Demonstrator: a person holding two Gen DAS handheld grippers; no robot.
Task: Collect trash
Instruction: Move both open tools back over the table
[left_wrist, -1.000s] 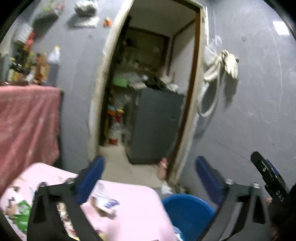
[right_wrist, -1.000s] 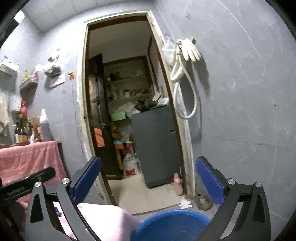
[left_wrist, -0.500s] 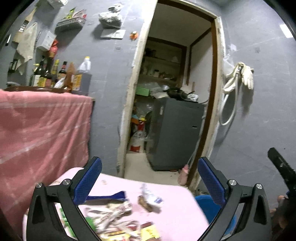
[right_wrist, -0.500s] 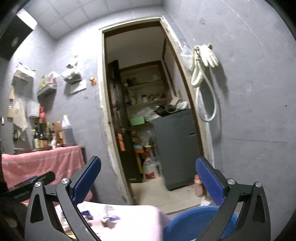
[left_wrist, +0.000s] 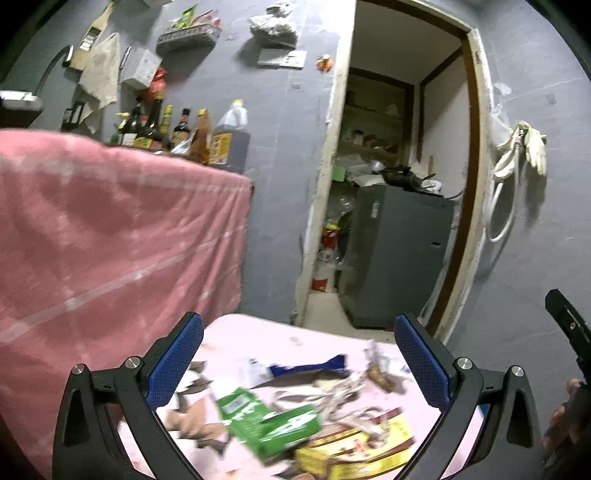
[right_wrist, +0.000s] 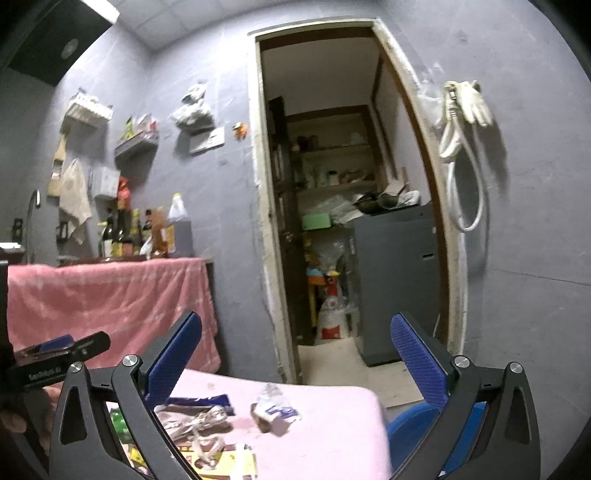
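A grey wall (right_wrist: 535, 258) fills most of both views, broken by an open doorway (right_wrist: 332, 206) with shelves and a dark grey cabinet (right_wrist: 397, 280) inside. Left of the doorway a pink cloth (left_wrist: 110, 236) drapes over a counter that carries a row of sauce bottles (left_wrist: 166, 129) and a large oil jug (left_wrist: 229, 138). A white hose and pale rubber gloves (right_wrist: 474, 101) hang on the wall right of the doorway.

Low in the views stands a pink table (right_wrist: 332, 439) strewn with trash: a green packet (left_wrist: 269, 424), a yellow and red box (left_wrist: 354, 448), a dark blue wrapper (left_wrist: 310, 369), a crumpled white wrapper (right_wrist: 275, 410), plus torn brown scraps and paper strips. A blue bin (right_wrist: 406, 432) sits just beside the table's right edge.

The left gripper (left_wrist: 298, 365) hangs above the trash with its blue-padded fingers (left_wrist: 173, 363) wide apart, holding nothing. The right gripper (right_wrist: 295, 365) is above the table's right part, fingers (right_wrist: 419, 363) equally spread and empty.
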